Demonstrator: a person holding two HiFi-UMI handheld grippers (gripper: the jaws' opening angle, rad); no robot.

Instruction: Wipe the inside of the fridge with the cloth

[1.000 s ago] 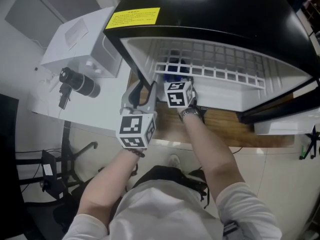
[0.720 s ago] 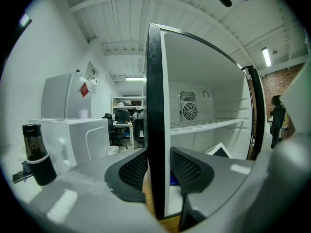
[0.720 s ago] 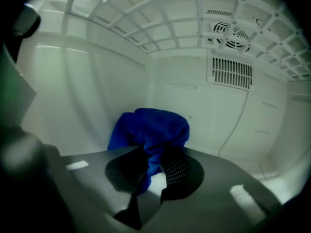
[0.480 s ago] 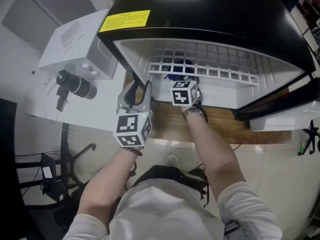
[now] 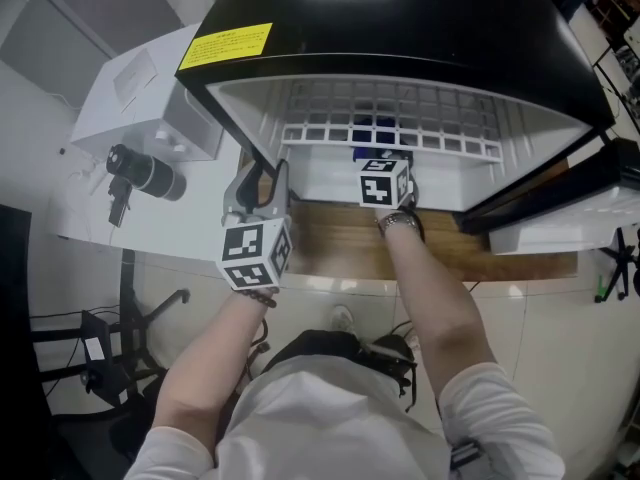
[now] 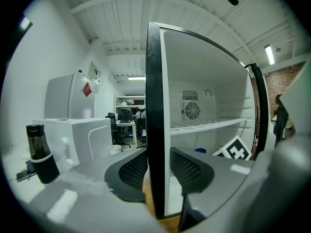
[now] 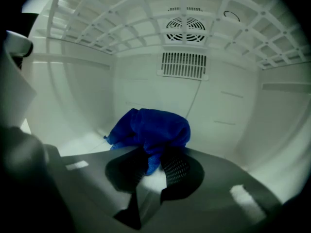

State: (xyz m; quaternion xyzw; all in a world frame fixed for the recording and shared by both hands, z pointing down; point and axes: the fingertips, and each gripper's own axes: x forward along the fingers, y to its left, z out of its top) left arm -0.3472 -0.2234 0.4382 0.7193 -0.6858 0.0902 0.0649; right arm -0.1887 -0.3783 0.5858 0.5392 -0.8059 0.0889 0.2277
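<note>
The small black fridge (image 5: pixel 400 28) stands open, white inside. My left gripper (image 5: pixel 258 183) is shut on the edge of the fridge door (image 6: pixel 155 106), with one jaw on each side of it (image 6: pixel 158 166). My right gripper (image 5: pixel 380 163) reaches in under the wire shelf (image 5: pixel 400 138). It is shut on a bunched blue cloth (image 7: pixel 150 130), which rests on the fridge floor near the back wall. The pads (image 7: pixel 175 166) pinch the cloth's near corner. A blue bit of the cloth (image 5: pixel 372 123) shows through the shelf in the head view.
The fridge sits on a wooden top (image 5: pixel 340 248). To the left stand a white box-shaped appliance (image 5: pixel 140 78) and a black cylinder (image 5: pixel 140 171) on a white table. A fan grille (image 7: pixel 184 28) and vent slots (image 7: pixel 182 64) are on the back wall.
My right gripper has slid to the right along the fridge floor with the cloth. The left gripper has stayed on the door edge.
</note>
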